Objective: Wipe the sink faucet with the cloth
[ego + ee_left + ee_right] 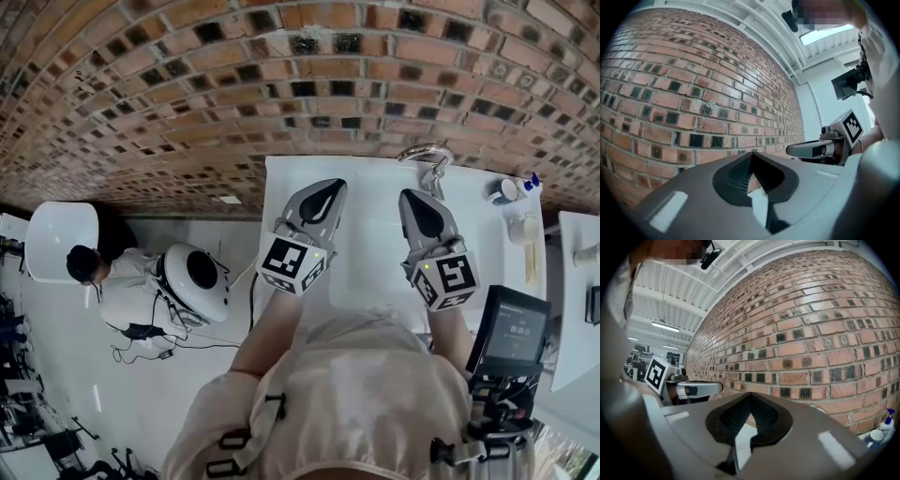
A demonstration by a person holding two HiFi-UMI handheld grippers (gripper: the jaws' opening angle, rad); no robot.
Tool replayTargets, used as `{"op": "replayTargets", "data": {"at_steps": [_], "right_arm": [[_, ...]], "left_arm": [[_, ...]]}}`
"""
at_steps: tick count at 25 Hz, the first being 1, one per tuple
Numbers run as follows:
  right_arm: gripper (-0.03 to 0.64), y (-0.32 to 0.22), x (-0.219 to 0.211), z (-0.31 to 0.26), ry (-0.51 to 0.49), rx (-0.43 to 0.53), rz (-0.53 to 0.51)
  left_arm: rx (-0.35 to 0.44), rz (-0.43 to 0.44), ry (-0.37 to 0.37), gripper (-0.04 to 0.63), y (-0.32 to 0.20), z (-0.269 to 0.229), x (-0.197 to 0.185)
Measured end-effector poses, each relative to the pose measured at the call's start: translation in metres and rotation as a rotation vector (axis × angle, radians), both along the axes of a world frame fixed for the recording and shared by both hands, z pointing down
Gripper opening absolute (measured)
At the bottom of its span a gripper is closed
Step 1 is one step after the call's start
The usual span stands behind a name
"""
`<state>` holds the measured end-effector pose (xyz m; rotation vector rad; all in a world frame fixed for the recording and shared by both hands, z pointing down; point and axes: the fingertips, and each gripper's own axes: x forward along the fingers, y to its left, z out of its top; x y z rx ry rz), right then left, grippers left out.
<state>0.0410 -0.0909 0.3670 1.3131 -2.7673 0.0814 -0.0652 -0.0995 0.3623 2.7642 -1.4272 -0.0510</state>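
Observation:
The chrome faucet (425, 156) stands at the back of the white sink counter (375, 253), against the brick wall. Both grippers are held level over the counter and point at the wall. My left gripper (330, 186) is left of the faucet, its jaws shut with nothing between them (752, 154). My right gripper (411, 195) is just in front of the faucet, and its jaws meet at the tip with nothing between them (750, 393). Each gripper shows side-on in the other's view: the right gripper (816, 149) and the left gripper (696, 389). No cloth shows in any view.
Small bottles (511, 190) stand at the counter's right end, a blue-topped spray bottle (887, 420) among them. A dark screen (511, 326) hangs at my right side. On the floor to the left are a white chair (61, 239) and a person (117, 281).

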Motion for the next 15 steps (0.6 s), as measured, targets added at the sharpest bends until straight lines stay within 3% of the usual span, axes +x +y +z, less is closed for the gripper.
{"op": "replayTargets", "data": {"at_steps": [5,15], "right_arm": [[-0.011,0.001,0.004,-0.003,0.001,0.004,0.007],[-0.011,0.008,0.006,-0.001,0.017,0.004,0.002]], "left_arm": [[0.015,0.018,-0.032,0.003,0.005,0.0,0.01],[-0.006,0.025,-0.005,0.003,0.009,0.005,0.013]]}}
